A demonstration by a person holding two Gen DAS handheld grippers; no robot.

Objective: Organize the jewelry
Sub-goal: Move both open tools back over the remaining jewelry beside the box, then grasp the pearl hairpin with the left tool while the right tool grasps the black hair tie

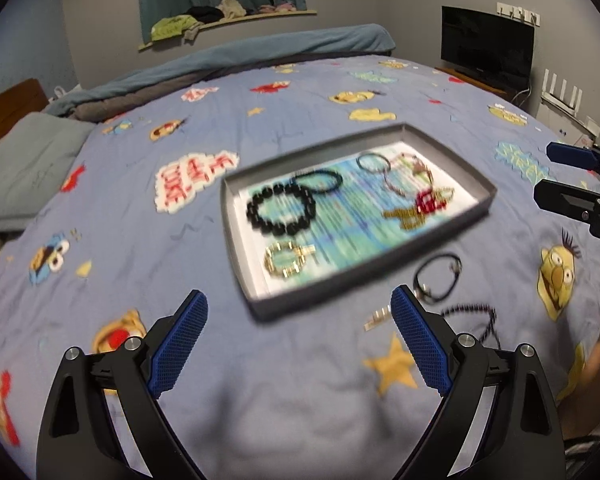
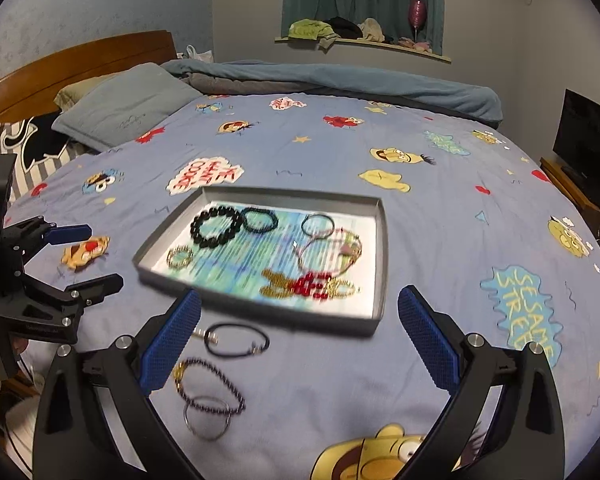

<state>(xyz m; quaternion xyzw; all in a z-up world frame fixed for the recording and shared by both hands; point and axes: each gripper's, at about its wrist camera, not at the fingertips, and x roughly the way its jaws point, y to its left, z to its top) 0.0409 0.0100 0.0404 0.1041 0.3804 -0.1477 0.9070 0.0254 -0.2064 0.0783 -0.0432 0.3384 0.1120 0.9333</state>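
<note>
A grey tray lies on the bed. In it are a black bead bracelet, a gold ring bracelet, a red and gold piece and several thin bands. On the sheet in front of the tray lie a black cord bracelet, a dark bead string and a silver ring. My left gripper hangs open and empty before the tray's near left corner. My right gripper is open and empty above the loose pieces.
The bed has a blue cartoon-print sheet. A grey pillow and a rolled blanket lie at the far side by the wooden headboard. A dark screen stands beyond the bed's right edge.
</note>
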